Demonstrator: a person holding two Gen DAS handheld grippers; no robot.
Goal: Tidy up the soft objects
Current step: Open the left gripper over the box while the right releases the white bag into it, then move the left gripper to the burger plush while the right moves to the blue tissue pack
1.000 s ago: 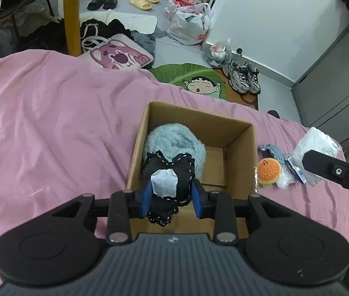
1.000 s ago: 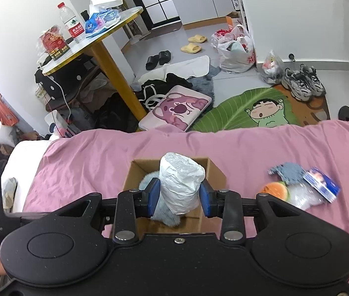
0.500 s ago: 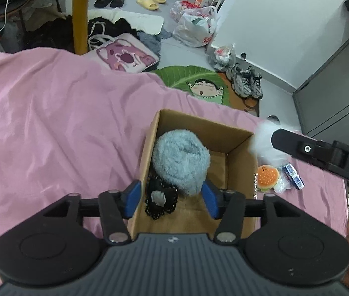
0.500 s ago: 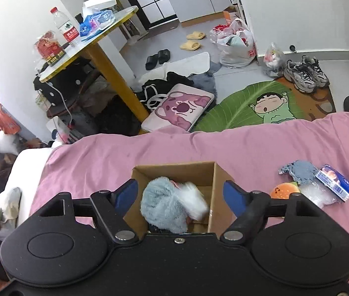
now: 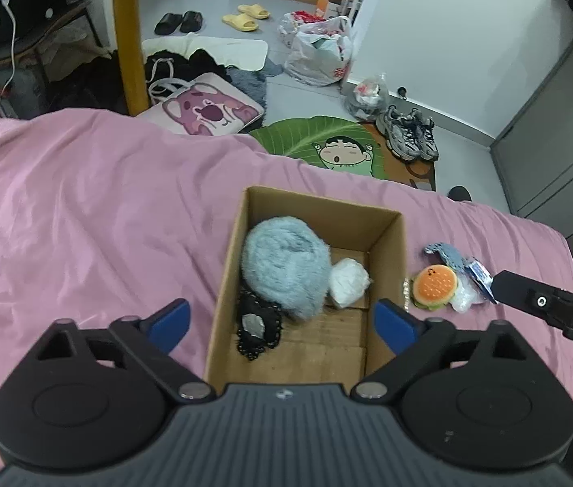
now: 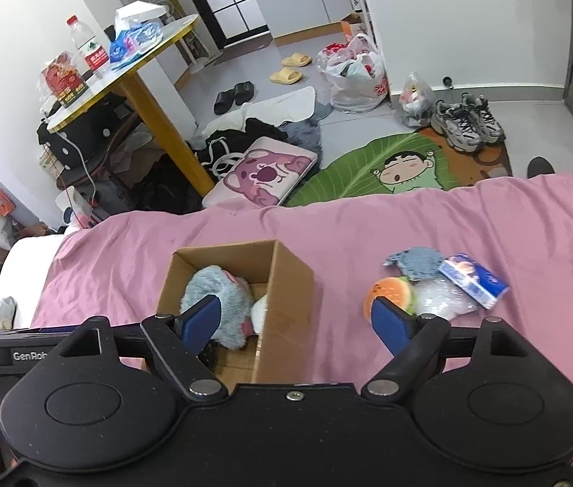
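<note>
Left wrist view: left gripper [image 5: 282, 322] spread wide, empty, low centre. Cardboard box [image 5: 387, 251] mid-frame on pink bedsheet [image 5: 83, 211] holds fluffy blue plush [image 5: 286, 270], white wrapped bundle [image 5: 349, 282], black lace item [image 5: 256, 326]. Burger toy [image 5: 435, 286] right of box.

Right wrist view: right gripper [image 6: 296, 320] wide open, empty. Box left of centre; tissue pack [image 6: 473, 280] at right.

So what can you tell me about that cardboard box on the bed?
The cardboard box is plain brown, open at the top, standing upright on the pink bedsheet. Inside lie a fluffy blue-grey plush, a white crinkly bundle beside it, and a black lacy piece in front. Part of its floor is bare. Neither gripper touches it.
</note>
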